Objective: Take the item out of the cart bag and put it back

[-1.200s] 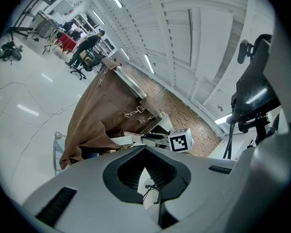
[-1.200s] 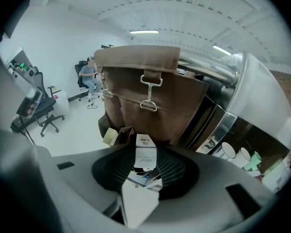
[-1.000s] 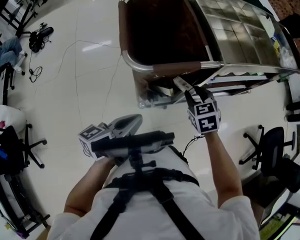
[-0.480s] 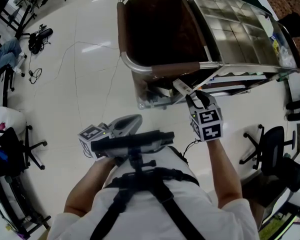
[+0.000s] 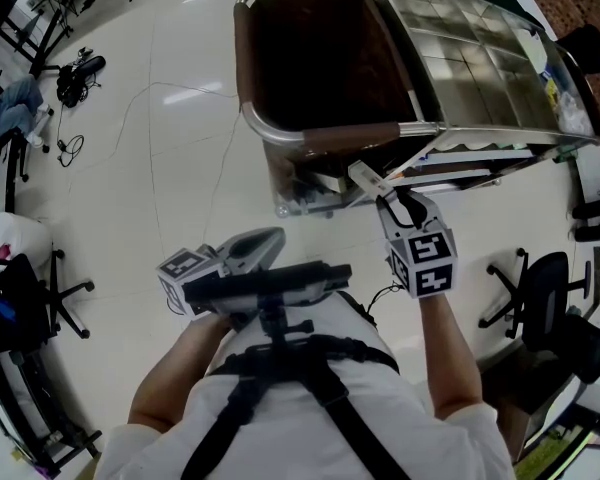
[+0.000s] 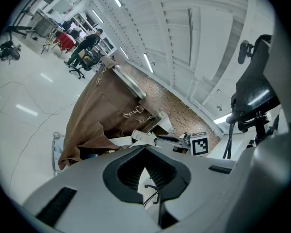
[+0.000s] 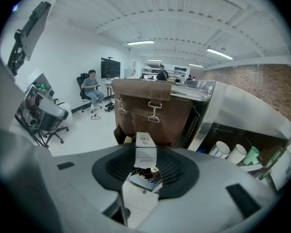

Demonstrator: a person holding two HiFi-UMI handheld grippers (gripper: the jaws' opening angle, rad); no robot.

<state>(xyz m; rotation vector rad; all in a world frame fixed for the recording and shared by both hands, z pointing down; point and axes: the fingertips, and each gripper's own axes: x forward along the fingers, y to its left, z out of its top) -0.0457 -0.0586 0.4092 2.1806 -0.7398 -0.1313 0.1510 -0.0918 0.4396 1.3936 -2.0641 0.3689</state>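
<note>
In the head view, the right gripper (image 5: 380,192) is clamping a small box (image 5: 364,175) and holding it out low in front of the cart (image 5: 280,133), just under the padded bar at the near edge of the brown bag (image 5: 320,58). The box is lying outside the bag, below its open mouth. I take this as the halfway point of the job, with the box out and the bag being kept in easy reach for its return. The left gripper (image 5: 265,244) is hanging close to the person's body, well apart from the cart, probably because one gripper is enough for so light a box.

In the left gripper view, the left gripper's jaws are sitting almost together with nothing between them; only a sliver of pale background and a thin cable are showing through the gap. Beyond them the bag (image 6: 94,115) is sagging on its frame, and the box (image 6: 141,136) is pointing toward it from the right gripper.

In the right gripper view, the jaws are pressing on the lower end of the box (image 7: 146,150), so most of it is sticking out forward toward the bag (image 7: 153,103). Gripping it by one end is leaving the far end free to lead into the opening. The box is looking like a narrow white carton, standing upright, with small coloured marks on its upper panel and fine print lower down, too small to read. Its corners are looking crisp, so the grip is probably not crushing it.
</note>
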